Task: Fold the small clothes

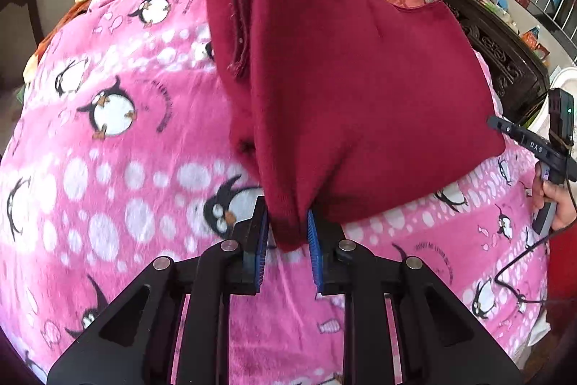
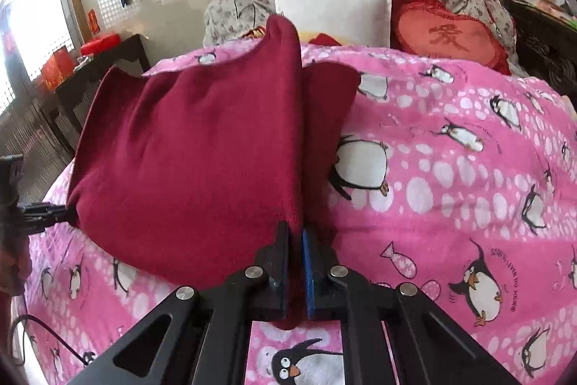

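The pink penguin blanket (image 2: 450, 168) on the bed carries small curved print; beside 1 penguin it reads roughly "LEVER DU JOUR", the rest too small to make out. The right gripper's body, seen at the edge of the left wrist view, is marked "DAS". A red heart cushion (image 2: 450, 35) bears 1 embroidered character. The dark red garment (image 1: 360, 96) hangs stretched between both tools, lifted over the blanket. The left gripper (image 1: 286, 233) has its fingers pinched on 1 bunched corner; the right gripper (image 2: 296, 262) has its fingers nearly together on another edge. The garment hides the blanket beneath it and part of the white pillow (image 2: 335, 13).
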